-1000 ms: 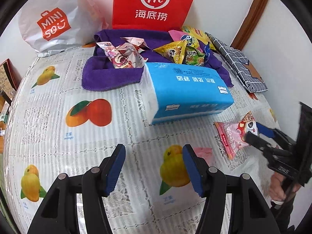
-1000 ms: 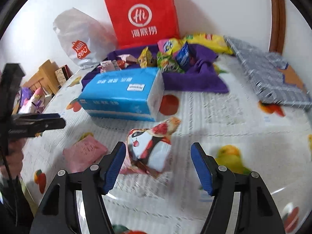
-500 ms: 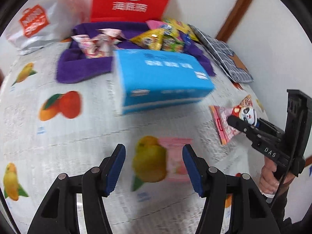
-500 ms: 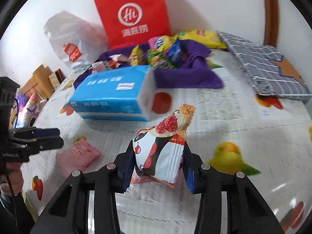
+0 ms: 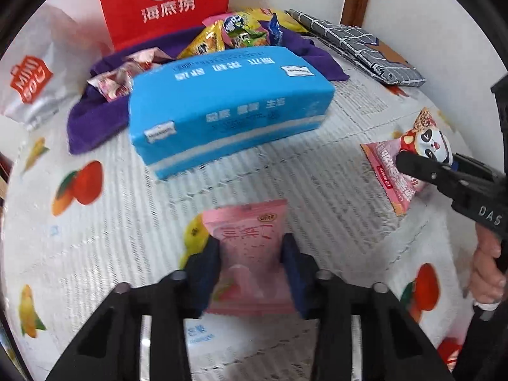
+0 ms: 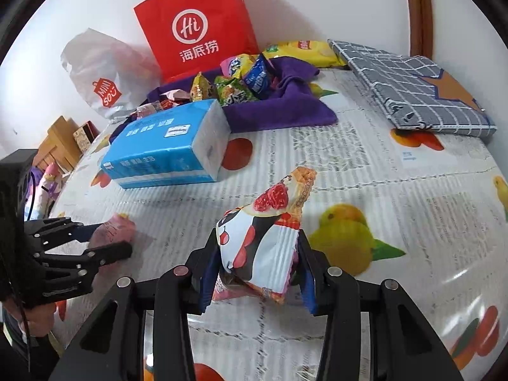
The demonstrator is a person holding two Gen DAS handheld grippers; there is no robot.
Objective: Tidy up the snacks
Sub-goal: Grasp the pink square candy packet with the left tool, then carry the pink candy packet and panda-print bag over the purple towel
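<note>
The left gripper [image 5: 250, 250] is clamping its blue pads w/ jaws closed on a pink peach snack packet [image 5: 250, 254] at 6 o'clock in the left wrist view, the packet lying on the fruit-print tablecloth [image 5: 95, 238] just in front of the blue tissue pack [image 5: 228, 101]. The right gripper [image 6: 257, 263] is squeezing a panda snack bag [image 6: 263, 238], jaws closed on it, at 6 o'clock in the right wrist view, the bag standing tilted w/ its top toward 12. Other snacks [image 6: 235, 85] are sitting on a purple towel [image 6: 285, 111] at 12 o'clock behind the tissue pack, w/ a red Hi paper bag [image 6: 197, 25] behind and a white Miniso bag [image 6: 104, 76] at 10 o'clock.
</note>
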